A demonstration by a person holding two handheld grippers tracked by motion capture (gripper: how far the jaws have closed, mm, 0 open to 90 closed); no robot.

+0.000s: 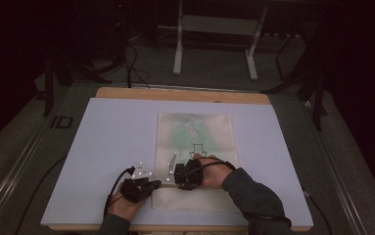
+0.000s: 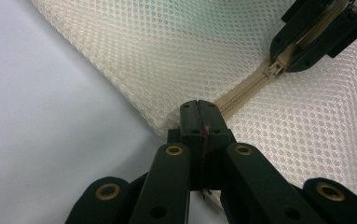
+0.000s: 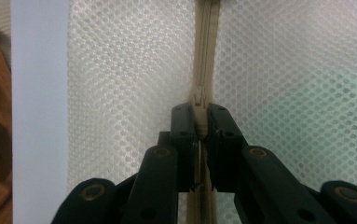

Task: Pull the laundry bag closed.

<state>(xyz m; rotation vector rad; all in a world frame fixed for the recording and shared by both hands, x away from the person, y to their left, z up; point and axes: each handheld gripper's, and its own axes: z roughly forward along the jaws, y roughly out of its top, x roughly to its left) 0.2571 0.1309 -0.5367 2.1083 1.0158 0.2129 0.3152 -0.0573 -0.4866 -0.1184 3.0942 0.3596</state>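
Note:
A cream mesh zip bag (image 1: 195, 142) lies flat on the white board (image 1: 106, 142), with something green showing through it. My left gripper (image 2: 198, 109) is shut on the bag's edge where the beige zipper (image 2: 246, 91) ends; it sits at the bag's near left corner (image 1: 154, 184). My right gripper (image 3: 199, 114) is shut on the zipper pull, just behind the slider (image 3: 198, 97), with the closed zipper (image 3: 206, 42) running on ahead of it. From the left gripper view the right gripper (image 2: 285, 53) sits a short way along the zipper, at the slider (image 2: 275, 70).
The white board (image 3: 38, 116) rests on a wooden table (image 1: 185, 94). Beyond the table a white metal stand (image 1: 214, 29) and dark cables (image 1: 131, 63) lie on the grey floor. Both sleeved forearms come in from the near edge.

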